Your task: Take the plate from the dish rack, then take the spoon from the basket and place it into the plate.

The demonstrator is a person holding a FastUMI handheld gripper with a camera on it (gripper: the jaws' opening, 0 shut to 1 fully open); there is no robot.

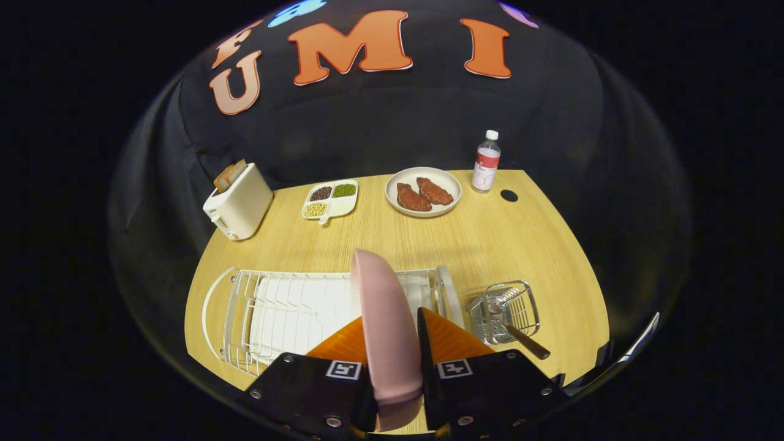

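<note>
A pink plate [383,312] stands on edge between my fingers, and my gripper [392,334] is shut on it. The plate rises above the white wire dish rack [288,312], which lies just ahead of and below the fingers; I cannot tell whether the plate's lower rim still touches the rack. To the right of the rack sits a small wire basket [505,309]. In it lies a spoon [520,337] with a brown handle that sticks out over the basket's near side.
Beyond the rack on the wooden table [490,245] stand a white toaster [239,202] with bread, a divided dish of beans [329,200], a plate with two pieces of meat [423,192] and a water bottle [486,162]. A dark round hole [508,195] marks the table near the bottle.
</note>
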